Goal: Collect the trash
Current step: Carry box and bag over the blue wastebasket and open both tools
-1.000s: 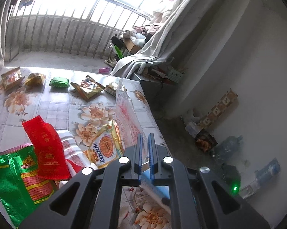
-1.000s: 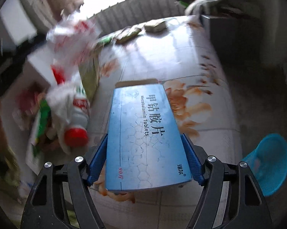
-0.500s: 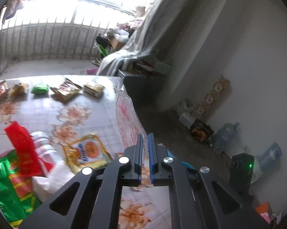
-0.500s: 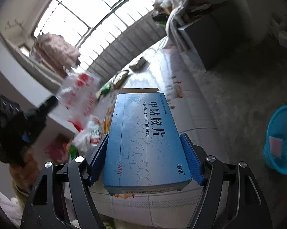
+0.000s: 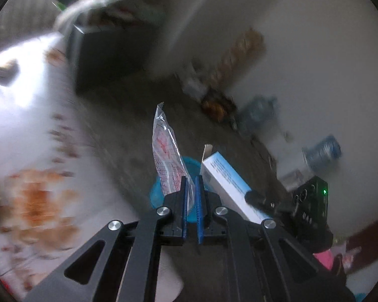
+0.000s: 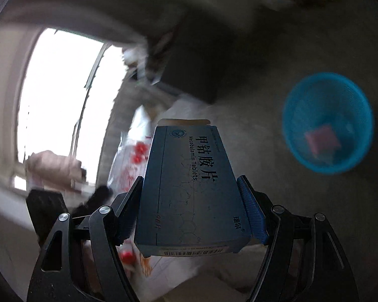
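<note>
My left gripper [image 5: 191, 183] is shut on a clear plastic wrapper [image 5: 166, 156] with red print, which stands up from its jaws. My right gripper [image 6: 191, 188] is shut on a blue tablet box [image 6: 191, 183]; the box also shows in the left wrist view [image 5: 226, 186], just right of the wrapper. A blue waste basket [image 6: 327, 123] stands on the floor to the right of the box, with a pink scrap inside. In the left wrist view the basket [image 5: 156, 191] sits below and behind the wrapper. Both views are motion-blurred.
The table with the floral cloth [image 5: 25, 125] lies to the left, its edge beside the basket. A dark cabinet [image 5: 106, 52] stands beyond it. Plastic bottles [image 5: 322, 151] and clutter lie along the white wall. The bright window [image 6: 60, 95] is at the left.
Both grippers have swung away from the table toward the floor, with the wrapper and the box still held. The blue basket is now larger and closer in both views.
</note>
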{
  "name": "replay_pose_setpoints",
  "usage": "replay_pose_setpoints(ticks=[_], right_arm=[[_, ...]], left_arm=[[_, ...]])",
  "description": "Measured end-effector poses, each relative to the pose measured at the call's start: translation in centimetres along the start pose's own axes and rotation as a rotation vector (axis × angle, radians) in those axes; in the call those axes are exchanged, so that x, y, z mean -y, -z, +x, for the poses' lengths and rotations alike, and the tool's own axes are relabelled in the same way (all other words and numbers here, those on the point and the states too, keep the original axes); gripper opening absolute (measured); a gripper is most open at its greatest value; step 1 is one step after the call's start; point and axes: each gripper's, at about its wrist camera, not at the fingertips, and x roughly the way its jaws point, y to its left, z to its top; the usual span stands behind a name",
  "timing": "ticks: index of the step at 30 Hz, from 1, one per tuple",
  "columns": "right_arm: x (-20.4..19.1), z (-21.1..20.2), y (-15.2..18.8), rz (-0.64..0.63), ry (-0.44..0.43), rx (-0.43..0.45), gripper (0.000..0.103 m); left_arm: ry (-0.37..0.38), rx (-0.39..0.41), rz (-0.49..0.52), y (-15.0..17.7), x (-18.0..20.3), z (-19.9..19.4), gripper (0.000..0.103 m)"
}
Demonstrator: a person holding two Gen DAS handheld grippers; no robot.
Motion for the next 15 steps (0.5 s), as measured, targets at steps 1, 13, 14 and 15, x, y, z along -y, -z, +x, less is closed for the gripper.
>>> replay_pose_setpoints(ticks=[1, 13, 14, 15], right_arm=[[1.3, -0.3, -0.6, 0.047, 0.021, 0.010, 0.069], [13.5, 2.7, -7.3, 0.356, 0.265, 0.105, 0.090], [14.7, 3.2, -6.9, 0.400, 0.313, 0.089, 0.089], [15.4, 3.3, -6.3, 0.424, 0.321, 0.088, 0.088]], left_arm=[[0.003, -0.038, 0.005, -0.3, 0.6, 1.9, 0.006], [-0.096, -0.325, 0.103, -1.9, 5.2, 21.1, 0.045], [-0.117, -0.316, 0.123, -1.6, 5.3, 21.4, 0.045], [-0.121, -0.313, 0.131, -1.3, 5.3, 21.2, 0.045]])
